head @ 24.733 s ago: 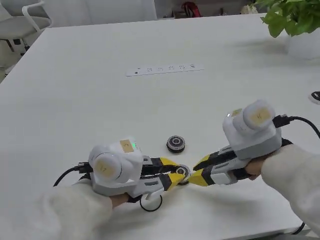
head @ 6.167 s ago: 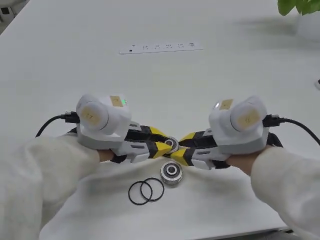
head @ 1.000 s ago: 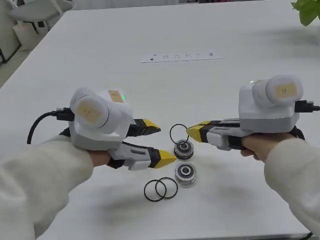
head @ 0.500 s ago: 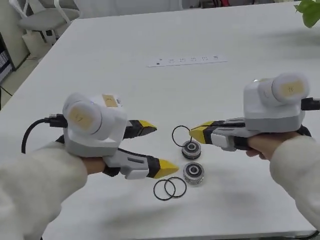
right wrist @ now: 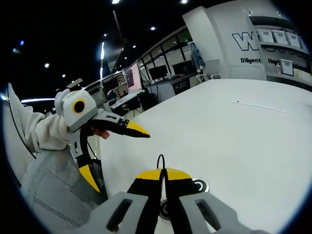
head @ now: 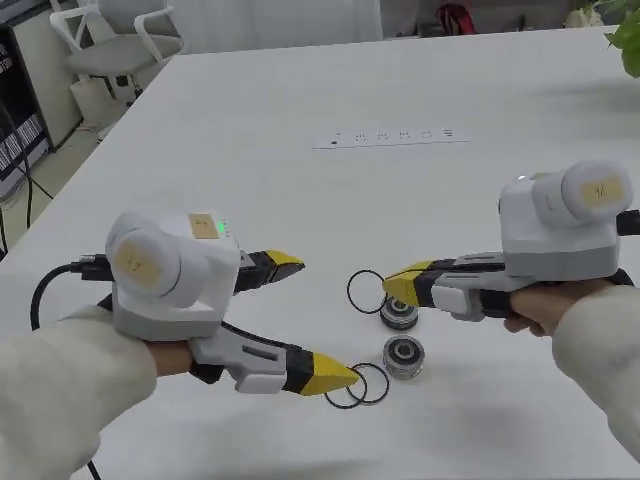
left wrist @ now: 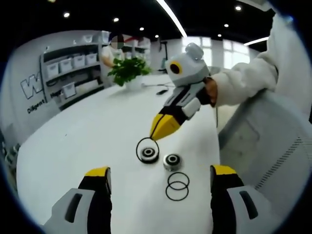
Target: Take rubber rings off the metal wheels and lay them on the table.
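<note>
The right claw (head: 393, 282), jaws pressed together, pinched a rubber ring (head: 366, 291) by its rim above the white tabletop (head: 300, 180). In the right gripper view that ring read as little more than a thin dark loop, edge-on, rising from the yellow tips, and both metal wheels lay largely hidden behind the jaws. In the head view the ring hung at the claw's tip, just beside the farther wheel (head: 399, 314) — whether its lower edge touched that wheel could not be told, and in the left gripper view ring and wheel overlapped. The nearer wheel (head: 404, 356) stood just beside the farther one, toward the person. The left claw (head: 312, 320) was spread wide and gripped nothing, apart from the held ring. In the head view its lower yellow tip cut across the edge of the two loose rings (head: 362, 386), which lay overlapping on the tabletop next to the nearer wheel. Whether either wheel carried a ring was too small to make out. A power strip (head: 392, 136) lay far up the tabletop — a chair (head: 120, 45) and a plant (head: 630, 45) were cut off at the frame's top corners.
</note>
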